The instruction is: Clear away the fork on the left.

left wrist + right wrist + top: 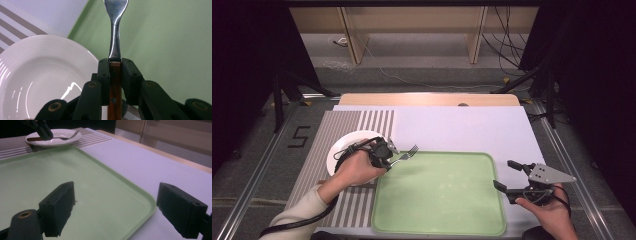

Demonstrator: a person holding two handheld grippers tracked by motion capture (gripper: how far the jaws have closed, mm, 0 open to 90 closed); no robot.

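We see the left claw [388,152] clamped on the fork [115,45], left of centre in the high view, over tray [437,192] edge beside plate [343,145]. Right claw [511,176] apart, empty. Risk: narrow handle grip, fork could pivot or slip.

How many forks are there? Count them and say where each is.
1. The fork is clamped by its wooden handle in the left claw, tines out over the corner of the green tray, beside the plate.
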